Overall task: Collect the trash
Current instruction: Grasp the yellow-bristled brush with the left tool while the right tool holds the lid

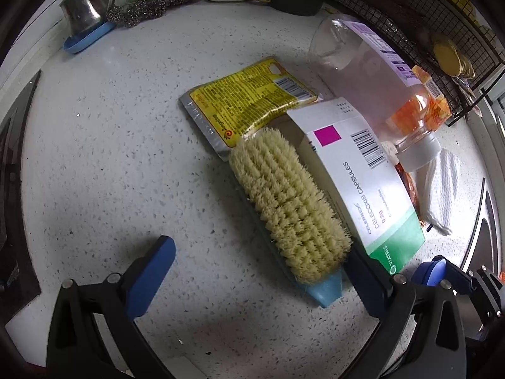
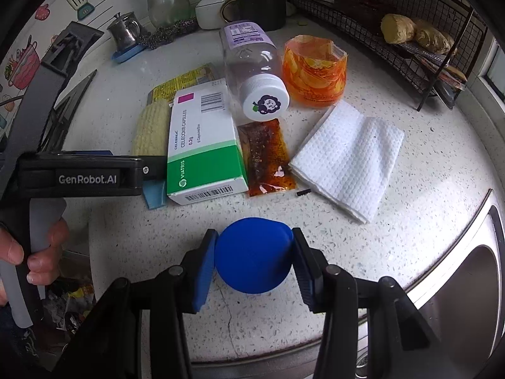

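Between the jaws of the right gripper (image 2: 254,262) sits a round blue cap (image 2: 252,254), clamped from both sides by the pads and held just above the speckled desk (image 2: 394,221), near the front edge beside the steel sink (image 2: 457,284).

Remaining trash lies further back in one tight cluster:
- A medicine box (image 2: 205,145), with a sauce sachet (image 2: 268,158) touching its right side.
- A clear plastic bottle (image 2: 252,63) lying on its side, white lid toward the camera, resting partly over the box and sachet.
- An orange snack bag (image 2: 314,69) just beside the bottle.
- A yellow wrapper (image 1: 252,94) lying partly under the box.
- A folded paper towel (image 2: 344,154) to the right.

A scrubbing brush (image 1: 290,202) lies against the box's left side. Judged a utensil, not trash.

The left gripper (image 1: 262,271) hovers over the brush with its jaws spread wide and nothing between them.

Risks:
- The cap is gripped on its curved rim. A slight tilt could let it slip and roll into the sink.
- The left jaws straddle the brush, so closing there would pick up the wrong item.
- Pulling the box first may set the bottle rolling.
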Demonstrator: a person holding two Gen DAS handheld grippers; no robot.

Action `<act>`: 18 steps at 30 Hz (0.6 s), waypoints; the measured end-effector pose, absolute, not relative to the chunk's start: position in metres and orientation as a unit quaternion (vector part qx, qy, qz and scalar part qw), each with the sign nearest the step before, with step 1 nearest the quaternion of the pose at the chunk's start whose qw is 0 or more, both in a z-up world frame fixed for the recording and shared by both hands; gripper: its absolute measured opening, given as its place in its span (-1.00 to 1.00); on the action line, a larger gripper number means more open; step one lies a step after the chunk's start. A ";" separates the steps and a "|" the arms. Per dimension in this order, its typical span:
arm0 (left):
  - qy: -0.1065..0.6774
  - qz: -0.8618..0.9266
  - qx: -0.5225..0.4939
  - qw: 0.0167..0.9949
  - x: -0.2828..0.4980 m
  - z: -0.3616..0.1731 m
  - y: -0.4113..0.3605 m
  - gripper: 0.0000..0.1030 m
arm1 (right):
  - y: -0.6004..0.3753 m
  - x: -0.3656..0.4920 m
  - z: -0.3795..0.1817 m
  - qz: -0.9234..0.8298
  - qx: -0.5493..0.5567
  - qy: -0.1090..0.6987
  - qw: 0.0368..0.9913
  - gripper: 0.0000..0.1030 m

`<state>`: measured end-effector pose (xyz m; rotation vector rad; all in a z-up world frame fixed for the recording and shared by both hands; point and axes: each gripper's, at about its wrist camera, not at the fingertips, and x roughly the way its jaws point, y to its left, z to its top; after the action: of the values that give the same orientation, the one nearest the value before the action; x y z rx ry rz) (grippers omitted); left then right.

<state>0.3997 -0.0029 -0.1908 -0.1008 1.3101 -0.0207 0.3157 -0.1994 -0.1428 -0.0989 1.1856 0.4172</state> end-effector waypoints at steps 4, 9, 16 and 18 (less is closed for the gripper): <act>0.608 -0.017 -0.035 0.793 0.408 -0.191 -0.005 0.98 | -0.193 0.322 -0.147 0.192 -0.046 0.560 0.805 -0.16; 0.607 0.005 -0.004 0.794 0.416 -0.188 -0.013 0.60 | -0.185 0.333 -0.148 0.192 -0.049 0.561 0.803 -0.16; 0.605 0.004 -0.012 0.796 0.426 -0.174 -0.010 -0.20 | -0.175 0.343 -0.144 0.198 -0.046 0.555 0.807 -0.16; 0.606 -0.003 -0.006 0.795 0.426 -0.172 -0.009 -0.22 | -0.169 0.346 -0.144 0.201 -0.046 0.554 0.807 -0.16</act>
<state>0.4259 -0.0093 -0.1720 -0.0131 1.3023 -0.0055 0.3459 -0.1690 -0.1445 -0.0979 1.1856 0.4304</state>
